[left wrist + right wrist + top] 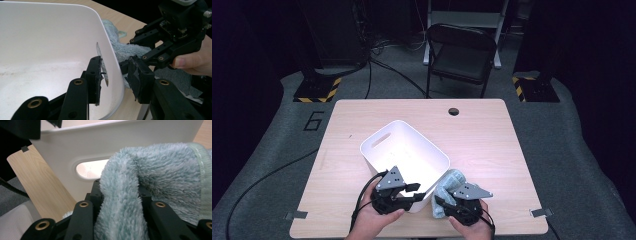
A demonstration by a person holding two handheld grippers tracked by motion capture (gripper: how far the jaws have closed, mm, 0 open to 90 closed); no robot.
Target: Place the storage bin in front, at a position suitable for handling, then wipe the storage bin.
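Near the counter's [492, 130] front edge, the right gripper [443, 204] had its jaws pinched on a fold of the pale blue fleece towel [160, 182], which lay just outside the white bin [377, 145]. The left gripper [115, 77] straddled the bin's near wall, jaws apart, not pressing. Lifting the towel clear above the rim before moving inward seemed wise, the left steadying the bin.
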